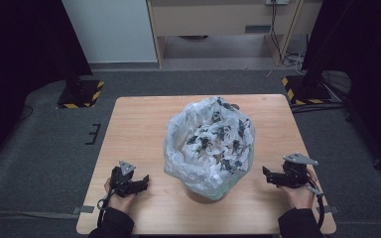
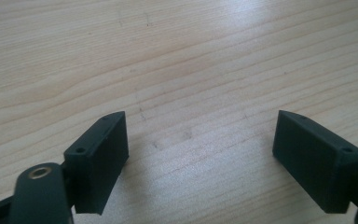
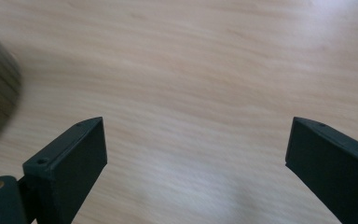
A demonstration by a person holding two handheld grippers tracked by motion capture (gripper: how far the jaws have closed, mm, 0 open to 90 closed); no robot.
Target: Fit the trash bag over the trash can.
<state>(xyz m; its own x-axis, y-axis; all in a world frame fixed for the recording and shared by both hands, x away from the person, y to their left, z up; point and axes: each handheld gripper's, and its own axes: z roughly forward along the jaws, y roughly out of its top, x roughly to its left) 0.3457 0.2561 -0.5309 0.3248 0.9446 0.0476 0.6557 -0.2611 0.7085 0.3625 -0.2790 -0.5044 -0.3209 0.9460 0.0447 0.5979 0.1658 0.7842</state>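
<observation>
The person's two hands sit at the near edge of the tabletop, one on each side of the bin. The left tool lies to the left of the bin, near it but not touching. Its jaws stand wide apart, and in the left gripper view there is just bare wood between them. The right tool is to the right of the bin, and its jaws are wide too, with nothing in them. Both tools point in toward the bin.

The bin stands in the middle of the tabletop, a bit toward the person. A clear plastic bag lines it and puffs out over its rim. The bag has a white and dark pattern, and I cannot tell if anything is in it.

I think no grab is happening yet. The hands look ready to start work on the bag. The next move probably needs each tool to go up to the loose bag edge on its own side and pinch the thin plastic, not the bin wall.

There is free wood on both sides of the bin and behind it. The hands are close to the near edge, so moves should go forward and up. The bag is floppy and can slip out of a loose pinch.
</observation>
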